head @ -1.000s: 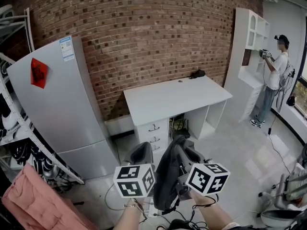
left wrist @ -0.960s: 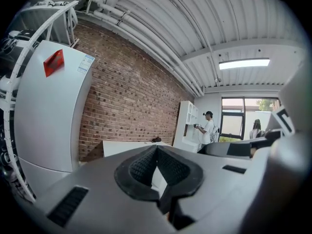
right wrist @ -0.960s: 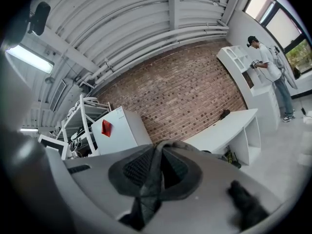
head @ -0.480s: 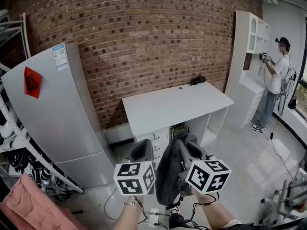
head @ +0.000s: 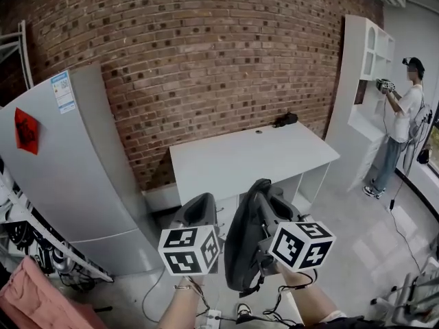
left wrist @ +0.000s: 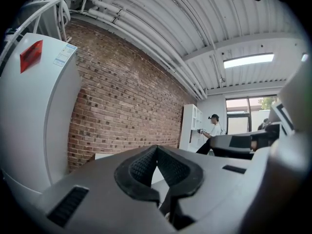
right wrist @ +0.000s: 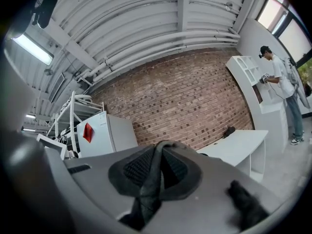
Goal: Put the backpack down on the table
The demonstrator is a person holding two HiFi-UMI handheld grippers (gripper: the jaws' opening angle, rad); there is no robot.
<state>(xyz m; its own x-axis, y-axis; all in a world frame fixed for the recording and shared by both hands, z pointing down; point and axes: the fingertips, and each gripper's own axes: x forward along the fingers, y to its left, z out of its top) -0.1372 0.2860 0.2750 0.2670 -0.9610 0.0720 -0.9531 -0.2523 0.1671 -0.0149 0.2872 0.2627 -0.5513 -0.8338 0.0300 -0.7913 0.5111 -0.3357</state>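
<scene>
A dark grey backpack (head: 241,249) hangs in front of me, off the floor, between the two grippers. My right gripper (head: 266,196) is shut on its top strap (right wrist: 152,172), which runs down between the pads in the right gripper view. My left gripper (head: 203,203) is beside the backpack on its left. Its pads (left wrist: 141,165) meet at the tip with nothing between them. The white table (head: 254,153) stands ahead against the brick wall, beyond both grippers. It also shows in the right gripper view as the white table (right wrist: 239,143).
A small black object (head: 285,120) lies at the table's back right corner. A grey fridge (head: 68,177) stands to the left. A tall white cabinet (head: 367,81) and a person (head: 405,115) are at the right. Pink cloth (head: 31,293) and cables lie on the floor.
Both grippers and the hanging backpack have moved forward toward the table and slightly up. The table looks nearer and the fridge has slid left in view.
</scene>
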